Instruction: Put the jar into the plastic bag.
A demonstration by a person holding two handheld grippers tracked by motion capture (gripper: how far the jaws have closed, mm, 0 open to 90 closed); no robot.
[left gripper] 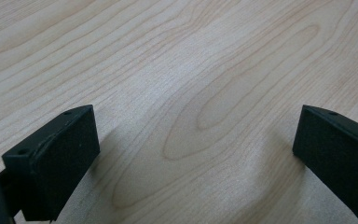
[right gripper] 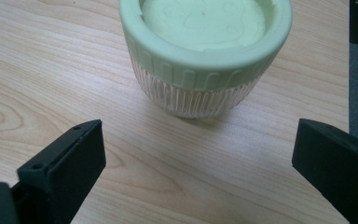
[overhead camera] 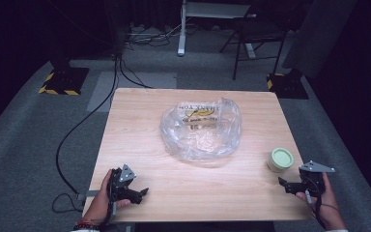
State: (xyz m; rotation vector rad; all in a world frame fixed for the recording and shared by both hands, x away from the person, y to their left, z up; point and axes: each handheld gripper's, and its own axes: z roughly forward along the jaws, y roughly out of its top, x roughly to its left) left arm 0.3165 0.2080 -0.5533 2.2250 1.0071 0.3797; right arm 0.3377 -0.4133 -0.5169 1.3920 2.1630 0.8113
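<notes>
Small jar (overhead camera: 280,160) with pale green screw lid and ribbed clear body stands upright near the right edge of the wooden table (overhead camera: 140,125), toward the near side. In the right gripper view the jar (right gripper: 205,56) sits dead ahead, just beyond the jaws, not touched.

Right gripper (overhead camera: 286,184) sits just beside the jar on its near side, held low over the tabletop; jaws spread wide, nothing between them. The gap looks wider than the jar, so a straight push forward would likely bracket it.

Left gripper (overhead camera: 144,192) rests at the near left corner, well apart from the jar; jaws also released and empty, with bare wood (left gripper: 191,93) under them in the left gripper view.

Crumpled clear plastic bag (overhead camera: 201,129) with yellow print lies mid-table, mouth gaping upward, apart from both grippers and the jar.

Risks, judged from this layout:
- Jar is close to the table's right edge; a jaw tip nudging it sideways could slide or tip it off.
- Clamping on the ribbed body rather than the lid may slip, or may crush it if the wall is thin plastic.
- Gripping too high on the lid rim could let the jar pivot and drop.
- The bag is limp; if the jar goes in there, the mouth may collapse without the left gripper holding it open.
</notes>
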